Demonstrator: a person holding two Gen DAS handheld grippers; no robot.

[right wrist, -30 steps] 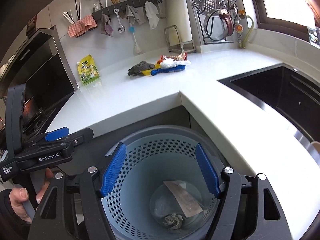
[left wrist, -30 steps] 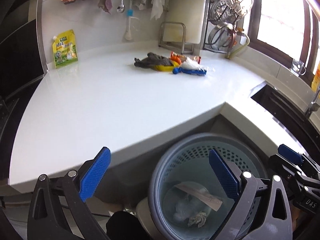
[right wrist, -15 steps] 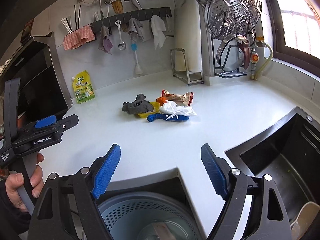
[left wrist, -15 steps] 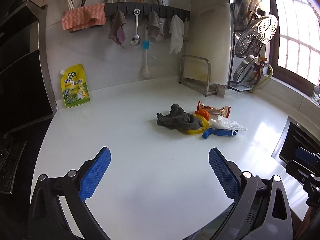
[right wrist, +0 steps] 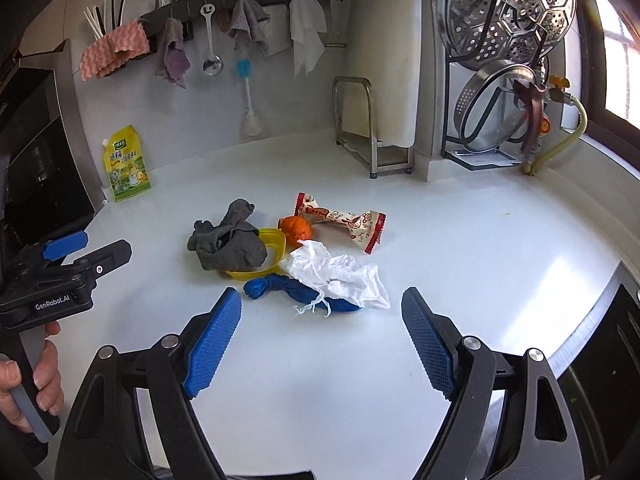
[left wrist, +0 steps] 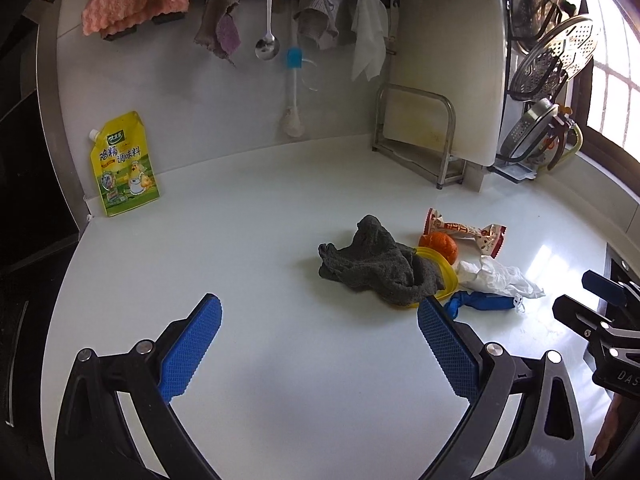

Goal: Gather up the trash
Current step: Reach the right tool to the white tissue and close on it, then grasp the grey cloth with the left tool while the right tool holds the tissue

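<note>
Hovering over counter (right wrist: 460,240): left gripper (left wrist: 318,344), right gripper (right wrist: 322,334) both spread, empty; trash pile (right wrist: 312,256) ahead, untouched.

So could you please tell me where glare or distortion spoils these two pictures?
Left wrist view: the window is blown out white, with glare on the countertop; the wall edge bows from the fisheye. Right wrist view: the window is also overexposed, with a bright patch on the countertop.

Yellow lid (right wrist: 271,254) half under grey cloth (right wrist: 230,240).
</note>
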